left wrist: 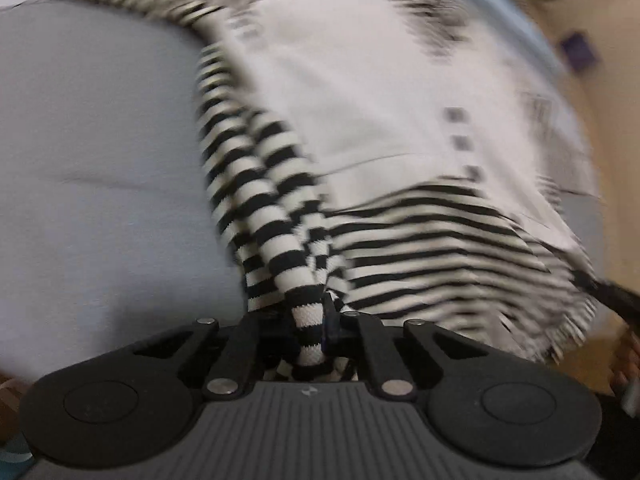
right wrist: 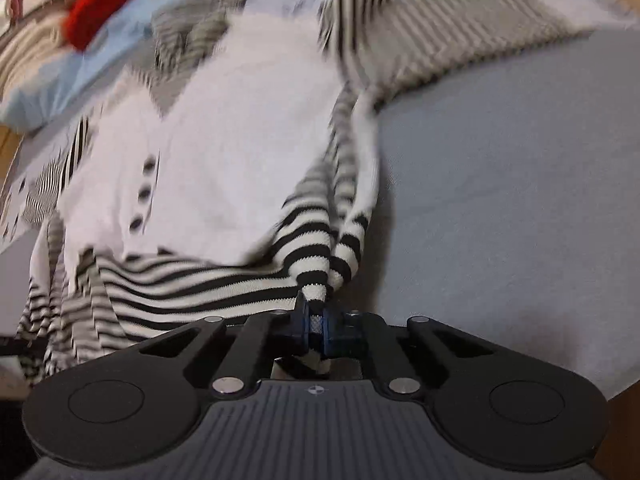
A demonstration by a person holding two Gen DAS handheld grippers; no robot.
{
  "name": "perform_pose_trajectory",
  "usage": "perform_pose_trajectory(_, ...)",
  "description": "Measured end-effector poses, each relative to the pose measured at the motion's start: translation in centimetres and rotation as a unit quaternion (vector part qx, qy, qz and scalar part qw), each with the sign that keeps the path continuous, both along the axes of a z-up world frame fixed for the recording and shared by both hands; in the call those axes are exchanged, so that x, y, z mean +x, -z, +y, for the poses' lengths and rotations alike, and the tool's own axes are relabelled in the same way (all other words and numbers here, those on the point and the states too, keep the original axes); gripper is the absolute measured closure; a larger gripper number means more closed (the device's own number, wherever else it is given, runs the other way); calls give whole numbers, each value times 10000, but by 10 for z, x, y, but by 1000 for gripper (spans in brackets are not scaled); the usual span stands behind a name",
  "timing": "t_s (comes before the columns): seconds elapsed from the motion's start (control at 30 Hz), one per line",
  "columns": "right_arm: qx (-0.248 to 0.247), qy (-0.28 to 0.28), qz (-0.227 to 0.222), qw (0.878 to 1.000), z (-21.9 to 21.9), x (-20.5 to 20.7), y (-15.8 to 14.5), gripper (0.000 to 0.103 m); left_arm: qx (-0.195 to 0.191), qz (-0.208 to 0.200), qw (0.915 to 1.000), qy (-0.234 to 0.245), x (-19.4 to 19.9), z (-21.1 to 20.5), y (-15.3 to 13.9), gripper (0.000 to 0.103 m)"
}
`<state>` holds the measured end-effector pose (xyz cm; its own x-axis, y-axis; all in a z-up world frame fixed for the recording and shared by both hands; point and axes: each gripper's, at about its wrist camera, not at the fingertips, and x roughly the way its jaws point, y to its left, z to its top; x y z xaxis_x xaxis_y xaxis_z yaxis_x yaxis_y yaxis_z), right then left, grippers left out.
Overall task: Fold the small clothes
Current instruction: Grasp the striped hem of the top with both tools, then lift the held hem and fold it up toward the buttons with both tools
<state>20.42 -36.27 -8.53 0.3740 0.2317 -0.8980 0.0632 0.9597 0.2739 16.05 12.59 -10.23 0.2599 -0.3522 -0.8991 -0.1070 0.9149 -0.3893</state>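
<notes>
Both views are smeared by motion, worst toward the upper edges, so I cannot read the far sleeves or collar cleanly. The garment (left wrist: pixel 360 120) is a small top: plain white front panel with a row of dark buttons, black-and-white striped hem band and sleeves. It lies spread on a pale grey-blue sheet (left wrist: pixel 100 140), filling the centre of each frame. My left gripper (left wrist: pixel 310 332) has its fingers closed tight on a bunched striped fold at lower centre; the cloth runs between the pads and out behind them. My right gripper (right wrist: pixel 316 326) is likewise clamped on a striped corner, blue pads pinching it. The fingertips themselves are mostly buried in fabric. Only the right view shows a red item (right wrist: pixel 104 4) and a light blue cloth (right wrist: pixel 52 92) at upper left, both blurred. Only the left view shows a dark bar (left wrist: pixel 612 296) at the right edge, cut off and unidentifiable.
</notes>
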Motion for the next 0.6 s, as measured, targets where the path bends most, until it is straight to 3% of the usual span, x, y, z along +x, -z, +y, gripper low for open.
perform_pose_trajectory(0.1, -94, 501, -427, 9978, -26, -6, -20, 98, -54, -199, 9996, 187, -7, -6, -9, 96)
perform_pose_trajectory(0.17, -137, 549, -367, 9977, -33, -8, -20, 98, 360, -72, 9993, 20, -11, 4, -7, 96)
perform_pose_trajectory(0.27, -101, -51, 88, 9999, -13, -10, -4, 97, 855, 227, 9956, -320, -17, 25, -2, 96)
perform_pose_trajectory(0.4, -662, -618, 332, 9953, 18, -11, 8, 91, 937, 513, 9938, -308, -21, 32, -1, 91)
perform_pose_trajectory(0.47, -799, -556, 399, 9945, 18, -8, 8, 83, 836, 265, 9955, -370, -22, 35, -12, 79)
perform_pose_trajectory(0.5, -830, -451, 324, 9950, 16, -8, 4, 82, 826, 14, 9955, -465, -22, 36, -19, 67)
perform_pose_trajectory(0.53, -819, -343, 148, 9959, 12, -11, -3, 79, 902, -338, 9938, -559, -23, 36, -31, 61)
perform_pose_trajectory(0.6, -815, -293, -410, 9954, 11, -18, -21, 78, 914, -954, 9899, -511, -26, 30, -51, 61)
